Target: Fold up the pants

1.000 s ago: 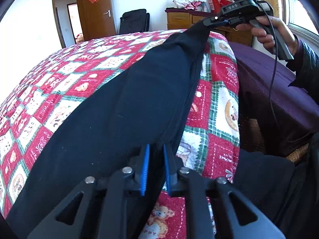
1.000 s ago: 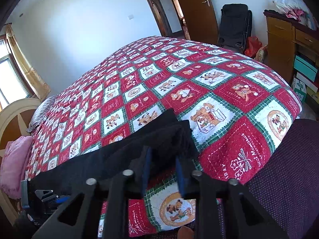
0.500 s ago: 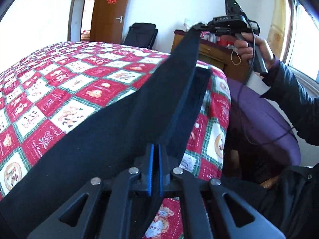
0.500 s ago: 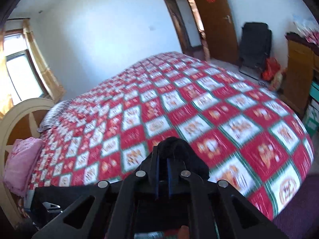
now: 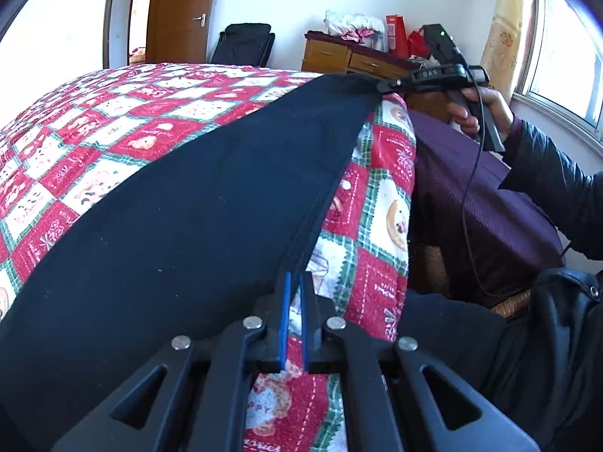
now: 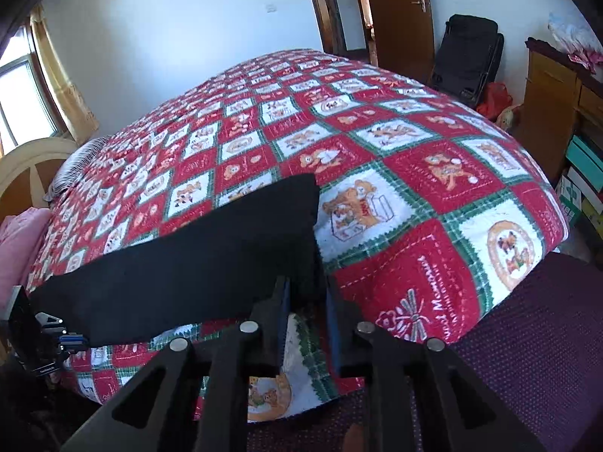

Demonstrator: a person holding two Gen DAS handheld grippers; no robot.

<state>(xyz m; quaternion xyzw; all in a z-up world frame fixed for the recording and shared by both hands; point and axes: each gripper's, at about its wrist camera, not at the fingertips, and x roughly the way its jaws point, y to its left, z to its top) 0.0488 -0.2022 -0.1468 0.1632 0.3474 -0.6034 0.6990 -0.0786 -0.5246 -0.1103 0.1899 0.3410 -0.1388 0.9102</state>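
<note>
The dark navy pants (image 5: 196,211) lie flat along the near edge of the red patchwork quilt (image 5: 113,128). My left gripper (image 5: 294,293) sits at one end of the pants with its blue pads slightly apart, the cloth edge just ahead of them. My right gripper (image 6: 306,301) is open at the other end, its fingers either side of the pants' corner (image 6: 233,256). The right gripper also shows in the left wrist view (image 5: 388,84), at the far end of the cloth. The left gripper shows in the right wrist view (image 6: 71,339).
A purple cushioned seat (image 5: 482,203) stands beside the bed edge. A wooden dresser (image 5: 350,60) with clutter, a black chair (image 5: 245,43) and a brown door (image 5: 181,11) are behind the bed. A pink pillow (image 6: 19,241) lies near the headboard.
Both grippers lowered the lifted pants edge back onto the quilt. Both then opened and let go of the cloth; the pants now lie flat.
</note>
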